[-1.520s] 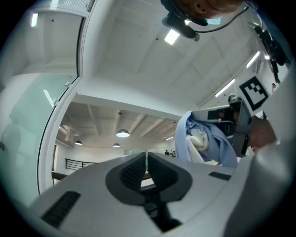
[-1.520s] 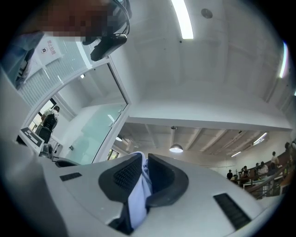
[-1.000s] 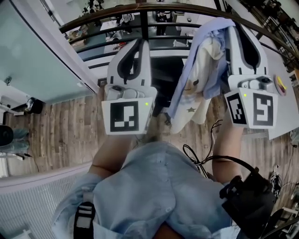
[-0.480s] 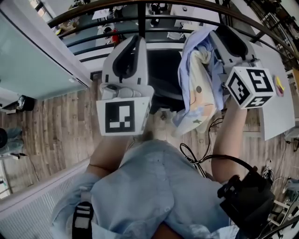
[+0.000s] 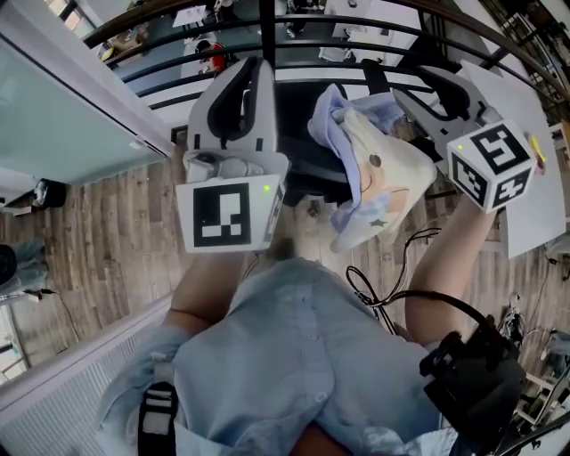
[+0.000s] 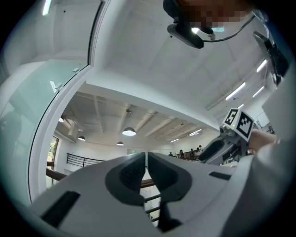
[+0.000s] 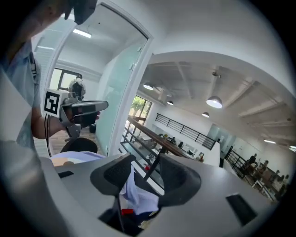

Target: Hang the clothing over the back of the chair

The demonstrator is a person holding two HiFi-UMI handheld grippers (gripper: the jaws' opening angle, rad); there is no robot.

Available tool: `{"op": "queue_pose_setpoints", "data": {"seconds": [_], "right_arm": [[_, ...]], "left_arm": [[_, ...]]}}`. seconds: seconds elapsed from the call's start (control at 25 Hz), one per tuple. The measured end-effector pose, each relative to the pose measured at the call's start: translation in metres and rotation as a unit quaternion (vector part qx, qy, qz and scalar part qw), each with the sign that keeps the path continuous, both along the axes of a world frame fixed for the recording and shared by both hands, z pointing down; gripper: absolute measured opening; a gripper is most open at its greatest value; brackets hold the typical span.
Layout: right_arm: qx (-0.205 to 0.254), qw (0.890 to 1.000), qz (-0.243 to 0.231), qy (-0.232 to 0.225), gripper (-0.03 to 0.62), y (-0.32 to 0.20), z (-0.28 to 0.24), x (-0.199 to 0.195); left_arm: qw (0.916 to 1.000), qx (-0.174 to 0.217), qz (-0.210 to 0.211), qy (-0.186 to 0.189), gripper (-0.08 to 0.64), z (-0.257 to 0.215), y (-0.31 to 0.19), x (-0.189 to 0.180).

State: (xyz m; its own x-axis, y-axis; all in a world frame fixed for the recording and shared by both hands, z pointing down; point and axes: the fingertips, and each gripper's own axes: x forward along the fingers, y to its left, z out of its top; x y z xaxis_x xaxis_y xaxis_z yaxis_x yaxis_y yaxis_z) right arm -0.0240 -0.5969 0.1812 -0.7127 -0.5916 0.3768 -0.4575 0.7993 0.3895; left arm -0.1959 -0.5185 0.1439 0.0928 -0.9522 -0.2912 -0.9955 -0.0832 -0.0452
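The clothing (image 5: pixel 378 178), a bunched garment of lavender and cream cloth with a printed figure, is being carried on the upper right part of the black chair (image 5: pixel 298 134). Its cream part is hanging down on the side nearer the person. How far it reaches over the far side cannot be told.

It is being let go by the right gripper (image 5: pixel 403 85). The jaws are opening, and in the right gripper view a lavender fold of the clothing is lying loosely between them without being pressed by the pads.

The left gripper (image 5: pixel 256 71) is being held just beside the chair on its left, apart from the clothing. Its jaws are being kept clenched to a thin slit, and nothing is being grasped between them.

Both grippers are being pointed toward a dark railing (image 5: pixel 267 27) beyond the chair. A wooden floor (image 5: pixel 98 223) is being shown below, and a white worktop (image 5: pixel 525 107) is being cut off by the right edge of the head view. A black cable (image 5: pixel 378 298) is being trailed beside the person's light-blue shirt (image 5: pixel 285 356).
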Motion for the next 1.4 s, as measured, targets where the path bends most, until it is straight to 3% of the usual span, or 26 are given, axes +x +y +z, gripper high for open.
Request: {"op": "queue_pose_setpoints", "data": {"seconds": [0.36,0.52,0.76,0.96,1.4], "right_arm": [[0.053,0.988,0.046,-0.134,0.147,0.05,-0.017,0.046],[0.058,0.976,0.062,-0.202,0.132,0.084,-0.018,0.068],[0.062,0.95,0.043,-0.303,0.066,0.156,-0.007,0.094],[0.067,0.945,0.048,-0.317,0.036,0.205,0.013,0.081],[0.096,0.935,0.082,-0.33,0.017,0.26,0.026,0.047]], "left_arm": [[0.9996,0.013,-0.007,-0.023,0.017,0.009,0.04,0.03],[0.9997,0.004,-0.004,-0.024,0.017,0.016,0.069,0.057],[0.9995,-0.021,0.001,-0.022,0.017,0.041,0.116,0.114],[0.9981,-0.051,0.005,-0.033,0.017,0.06,0.144,0.141],[0.9984,-0.037,0.026,-0.033,0.017,0.061,0.193,0.142]]}}
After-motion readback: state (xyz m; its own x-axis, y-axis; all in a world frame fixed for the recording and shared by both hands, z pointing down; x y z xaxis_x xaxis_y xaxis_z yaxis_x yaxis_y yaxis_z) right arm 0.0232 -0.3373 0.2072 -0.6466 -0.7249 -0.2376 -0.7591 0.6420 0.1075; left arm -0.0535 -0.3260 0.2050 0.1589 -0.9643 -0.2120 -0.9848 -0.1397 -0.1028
